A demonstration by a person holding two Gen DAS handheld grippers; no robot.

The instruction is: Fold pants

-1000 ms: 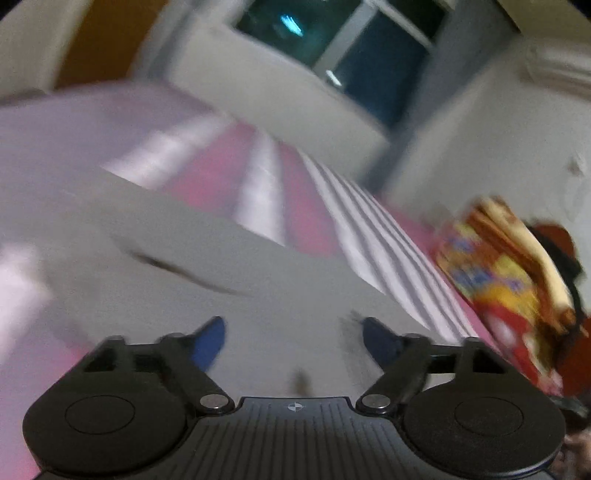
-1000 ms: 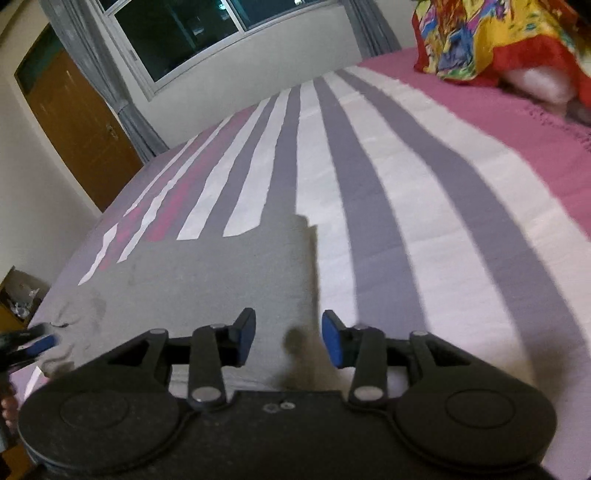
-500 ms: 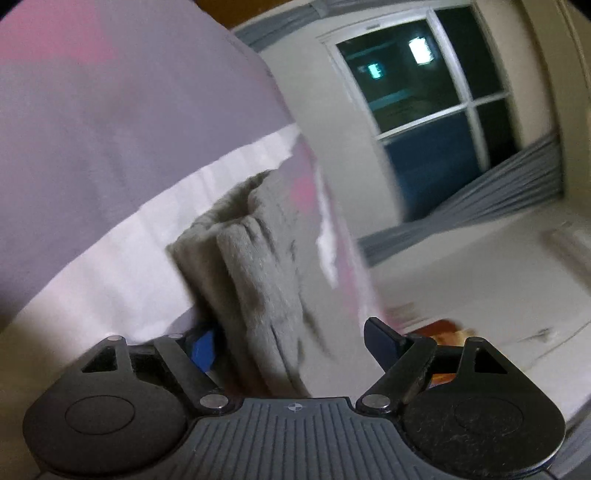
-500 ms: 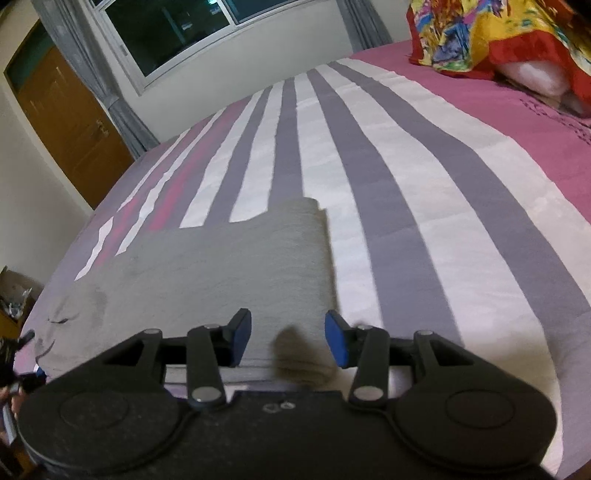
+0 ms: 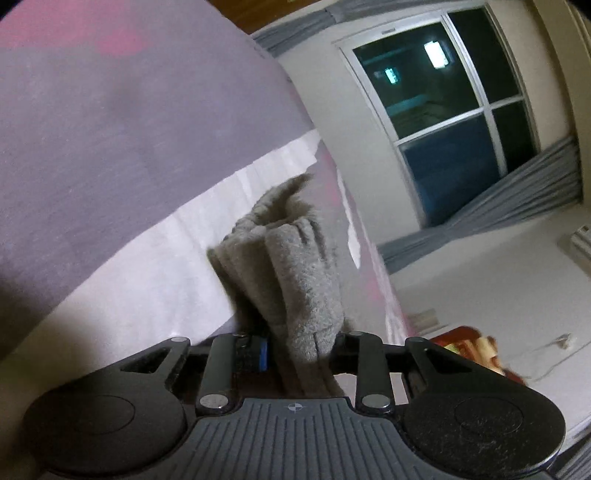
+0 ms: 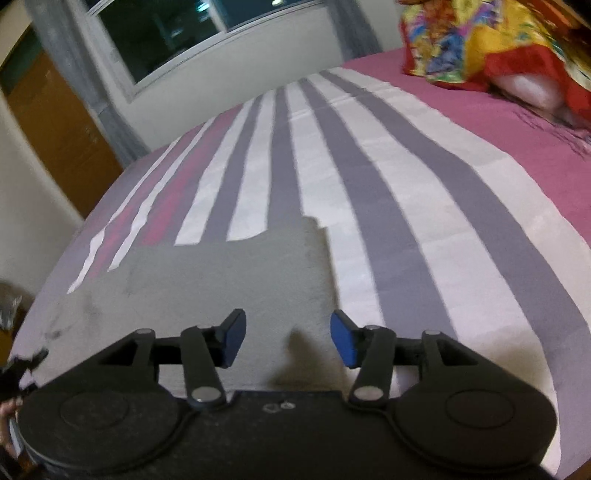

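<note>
The grey fleece pants (image 6: 229, 280) lie flat in a folded strip on the striped bedspread (image 6: 388, 192). My right gripper (image 6: 288, 338) is open and empty, hovering over the strip's right end. In the left wrist view my left gripper (image 5: 299, 350) is shut on a bunched end of the pants (image 5: 291, 266), which stands up between the jaws. That view is tilted sideways. The left gripper also shows at the far left edge of the right wrist view (image 6: 22, 365).
A bright yellow, red and blue patterned cloth (image 6: 480, 40) is heaped at the bed's far right. A dark window (image 6: 192, 33) with grey curtains is on the far wall. A brown door (image 6: 55, 122) is at left. The bed edge curves down at left.
My left gripper swung round to the pants' end and closed on the bunched grey fabric. My right gripper stayed open over the strip's right end, shifting slightly.
</note>
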